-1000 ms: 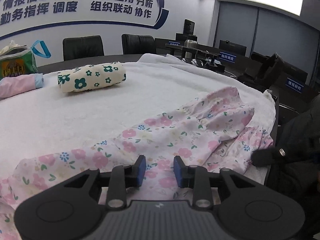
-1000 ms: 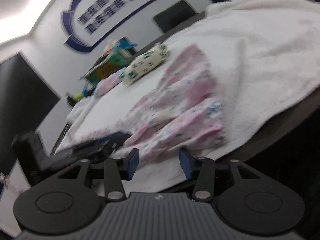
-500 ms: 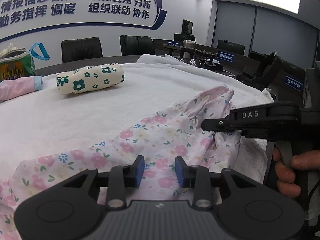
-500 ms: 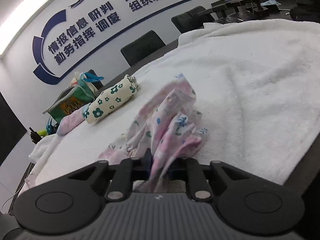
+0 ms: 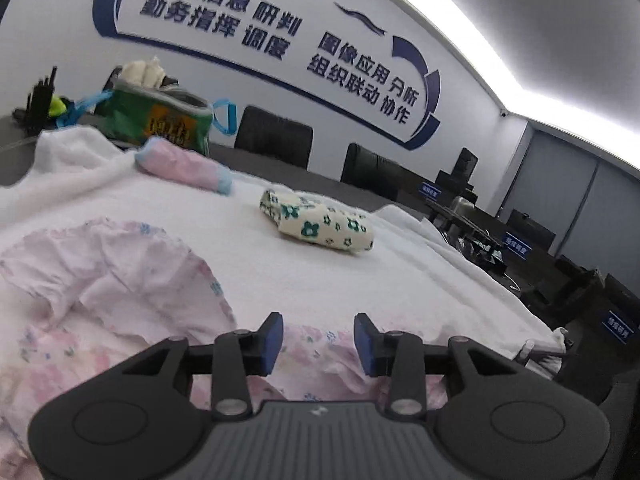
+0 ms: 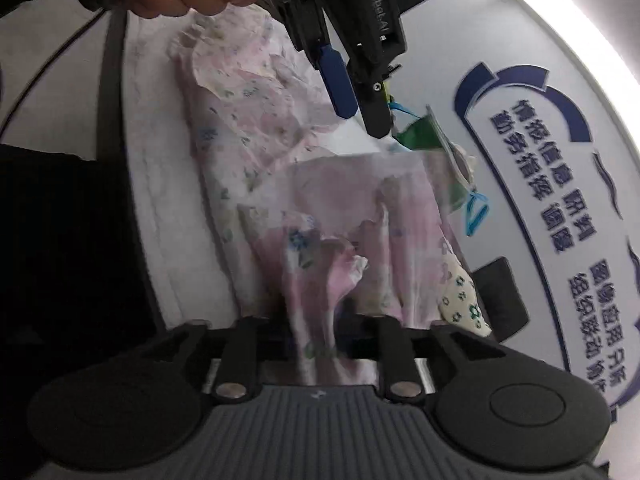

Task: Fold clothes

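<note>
Pinching a bunched fold of the thin pink floral cotton garment [image 6: 320, 280], the right gripper [image 6: 316, 336] has its jaws pressed together on the cloth and holds it lifted. The left gripper [image 5: 318, 340] has its blue pads [image 5: 272, 340] spread apart above this garment, which lies crumpled on the white fluffy towel [image 5: 360, 280]. Further on the towel rest a rolled cream cloth with green flowers [image 5: 320, 226] and a rolled pink cloth [image 5: 184, 164], with a green bag [image 5: 160, 116] behind

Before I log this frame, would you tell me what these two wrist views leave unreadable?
- Right gripper pads, right wrist view: buried in the floral garment.
- Garment's full outline, left wrist view: cut off by the left and bottom edges and the left gripper.
- Green bag label, left wrist view: blurred.
- Rolled floral bundle, right wrist view: mostly behind lifted fabric.
</note>
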{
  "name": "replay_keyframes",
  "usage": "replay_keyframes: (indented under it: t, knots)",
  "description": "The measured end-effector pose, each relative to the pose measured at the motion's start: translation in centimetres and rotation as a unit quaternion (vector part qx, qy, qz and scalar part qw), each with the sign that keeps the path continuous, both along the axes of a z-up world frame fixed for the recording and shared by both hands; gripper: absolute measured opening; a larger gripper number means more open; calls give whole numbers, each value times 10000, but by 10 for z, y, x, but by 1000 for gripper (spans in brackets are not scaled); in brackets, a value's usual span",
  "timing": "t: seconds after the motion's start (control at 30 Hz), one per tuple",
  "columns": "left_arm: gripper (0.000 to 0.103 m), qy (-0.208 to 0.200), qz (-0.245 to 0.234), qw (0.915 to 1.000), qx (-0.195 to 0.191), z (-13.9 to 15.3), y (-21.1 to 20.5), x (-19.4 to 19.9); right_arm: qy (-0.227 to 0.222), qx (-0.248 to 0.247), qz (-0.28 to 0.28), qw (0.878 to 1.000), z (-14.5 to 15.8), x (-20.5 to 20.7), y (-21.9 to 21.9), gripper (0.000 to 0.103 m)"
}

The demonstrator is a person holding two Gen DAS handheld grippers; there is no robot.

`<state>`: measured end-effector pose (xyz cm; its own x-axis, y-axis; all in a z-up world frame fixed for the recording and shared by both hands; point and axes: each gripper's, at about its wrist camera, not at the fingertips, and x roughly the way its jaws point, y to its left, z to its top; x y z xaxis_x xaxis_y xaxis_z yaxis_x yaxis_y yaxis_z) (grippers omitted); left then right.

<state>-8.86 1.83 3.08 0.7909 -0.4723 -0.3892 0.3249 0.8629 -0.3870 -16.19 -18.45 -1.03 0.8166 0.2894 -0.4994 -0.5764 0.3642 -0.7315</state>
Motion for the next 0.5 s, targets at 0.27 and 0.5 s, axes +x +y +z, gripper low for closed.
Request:
replay_keyframes:
  t: [0.27,0.5]
  knots:
    - [38,43,-81,9998,148,5,-22,9,1317,2466,246,9598,74,-3,-60,72]
    - [70,-388,-1358,9860,888,68,-46,44,2552,4835,-1024,8311,76,25,-150,71]
